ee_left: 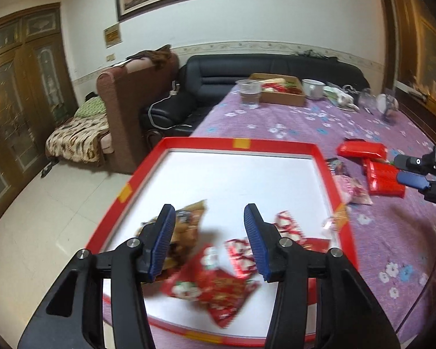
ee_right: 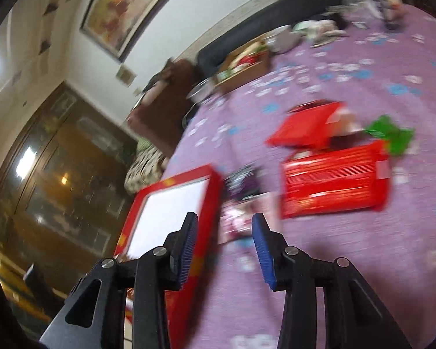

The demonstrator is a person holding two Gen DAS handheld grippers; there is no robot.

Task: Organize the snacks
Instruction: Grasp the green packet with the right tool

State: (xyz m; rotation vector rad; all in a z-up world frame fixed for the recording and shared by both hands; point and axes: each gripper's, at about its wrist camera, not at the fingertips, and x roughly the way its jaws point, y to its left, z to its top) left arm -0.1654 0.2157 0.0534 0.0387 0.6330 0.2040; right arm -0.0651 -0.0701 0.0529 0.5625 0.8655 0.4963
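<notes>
A red-rimmed white tray (ee_left: 241, 144) lies on the purple flowered cloth. In its near part lie a brown snack packet (ee_left: 186, 229), a red flowered packet (ee_left: 215, 288) and small red-and-white sweets (ee_left: 287, 226). My left gripper (ee_left: 210, 215) hovers open and empty above them. Right of the tray lie two red packets (ee_left: 362, 149) (ee_left: 383, 179), a pink packet (ee_left: 351, 190) and a dark one (ee_left: 338, 167). In the right wrist view, my right gripper (ee_right: 223, 226) is open and empty above the pink packet (ee_right: 241, 218), beside the tray (ee_right: 215, 192). The red packets (ee_right: 334, 180) (ee_right: 305, 129) and a green packet (ee_right: 392, 133) lie beyond.
At the table's far end stand a clear plastic cup (ee_left: 250, 93), a cardboard box of snacks (ee_left: 282, 90), a white bowl (ee_left: 312, 87) and small clutter. A black sofa (ee_left: 218, 87) and brown armchair (ee_left: 130, 110) stand left of the table.
</notes>
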